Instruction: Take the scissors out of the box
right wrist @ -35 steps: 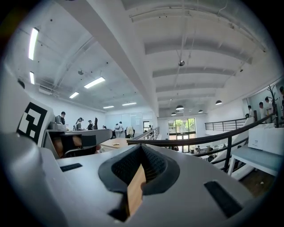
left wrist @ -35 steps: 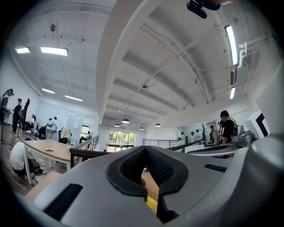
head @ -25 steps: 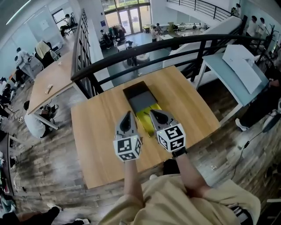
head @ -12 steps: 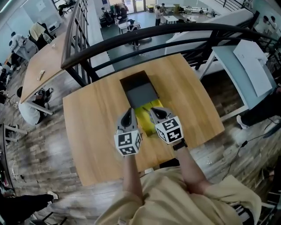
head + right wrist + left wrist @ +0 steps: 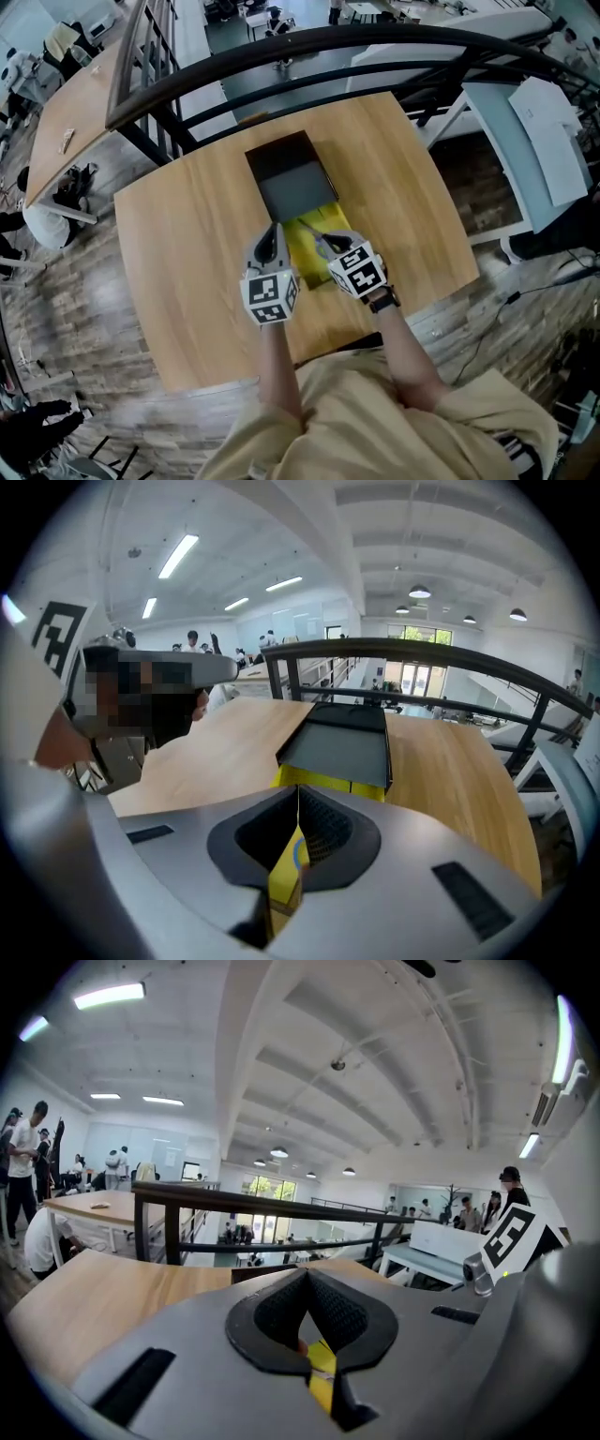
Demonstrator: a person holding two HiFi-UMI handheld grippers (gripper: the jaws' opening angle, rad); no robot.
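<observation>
A long box lies lengthwise in the middle of the wooden table [image 5: 178, 253]. Its dark far end [image 5: 279, 155] and grey cover [image 5: 298, 192] lead to a pulled-out yellow tray [image 5: 323, 230] at the near end. I cannot make out the scissors clearly; only a thin grey shape lies in the tray. My left gripper [image 5: 274, 232] hovers at the tray's left edge and my right gripper [image 5: 322, 241] over its near part. Both have their tips together and hold nothing. In the right gripper view the grey cover [image 5: 342, 747] and the yellow tray [image 5: 319, 782] lie just beyond the shut tips [image 5: 298, 789]. The left gripper view shows its tips [image 5: 307, 1273] meeting.
A black railing [image 5: 309, 47] runs just beyond the table's far edge, with a drop to a lower floor behind it. A pale table [image 5: 530, 112] stands to the right. Bare wood lies on both sides of the box.
Both grippers have come down and forward onto the near end of the yellow tray. The right one now tips more steeply down. Neither has opened.
</observation>
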